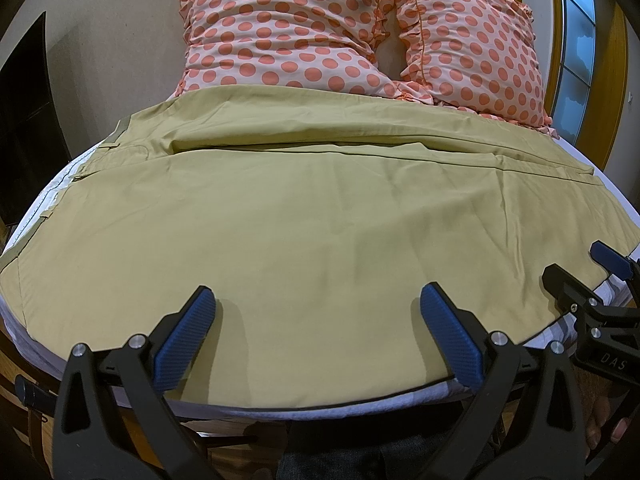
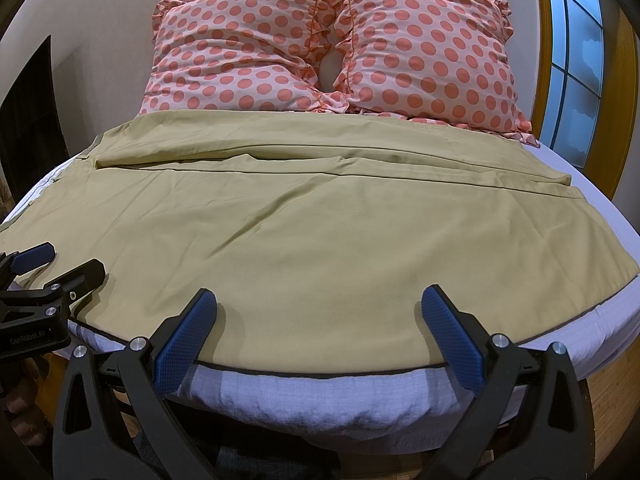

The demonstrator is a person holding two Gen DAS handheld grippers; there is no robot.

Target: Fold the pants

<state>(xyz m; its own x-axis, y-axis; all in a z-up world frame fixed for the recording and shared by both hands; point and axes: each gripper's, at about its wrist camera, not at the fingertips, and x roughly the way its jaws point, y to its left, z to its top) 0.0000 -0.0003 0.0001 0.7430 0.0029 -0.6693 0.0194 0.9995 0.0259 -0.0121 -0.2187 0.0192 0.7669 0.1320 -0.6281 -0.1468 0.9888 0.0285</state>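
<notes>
Item: 1 pair of khaki cotton pants (image 1: 304,216), spread flat across the white-sheeted bed (image 2: 280,396), long axis left to right, waistband at left, hems at right, near leg edge along the mattress front. 2 pink polka-dot pillows (image 2: 320,48) behind. Left gripper (image 1: 316,320) and right gripper (image 2: 320,320) hover over that near edge, jaws spread, grasping nothing, apparently positioned to lift it.

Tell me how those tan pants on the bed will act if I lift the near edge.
The pants will probably go floppy and drape, since they lie flat with soft creases. They look thin, so likely light. The far leg may drag along.
</notes>
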